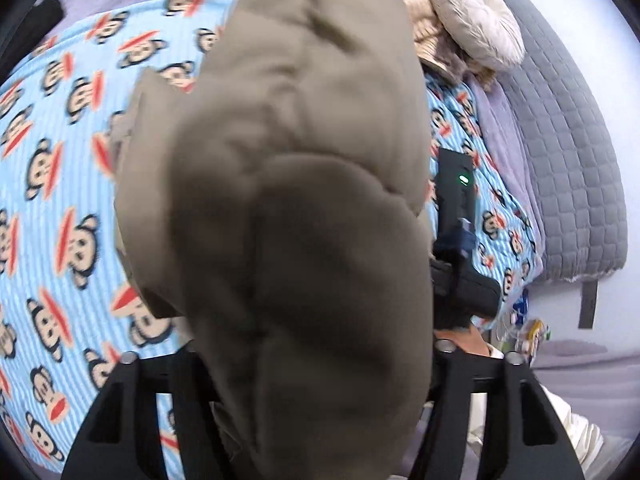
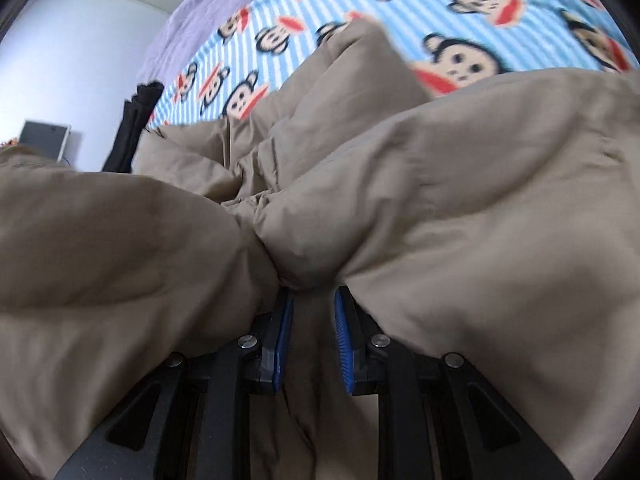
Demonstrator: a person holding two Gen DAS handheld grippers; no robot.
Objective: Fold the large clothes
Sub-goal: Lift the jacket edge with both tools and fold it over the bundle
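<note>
A large tan padded garment (image 1: 304, 208) hangs over my left gripper (image 1: 316, 364), bunched in front of the camera and hiding the fingertips; the jaws are closed on its fabric. In the right wrist view the same tan garment (image 2: 400, 200) spreads wide over the bed. My right gripper (image 2: 314, 300) pinches a fold of it between its blue pads (image 2: 285, 340). The right gripper's black body with a green light (image 1: 456, 216) shows in the left wrist view, just right of the garment.
The bed is covered by a blue striped monkey-print blanket (image 1: 60, 184). A round beige cushion (image 1: 476, 16) and a grey quilted headboard (image 1: 572, 168) are at the right. A black garment (image 2: 136, 120) hangs at the bed's edge. A white wall (image 2: 68, 52) is at the left.
</note>
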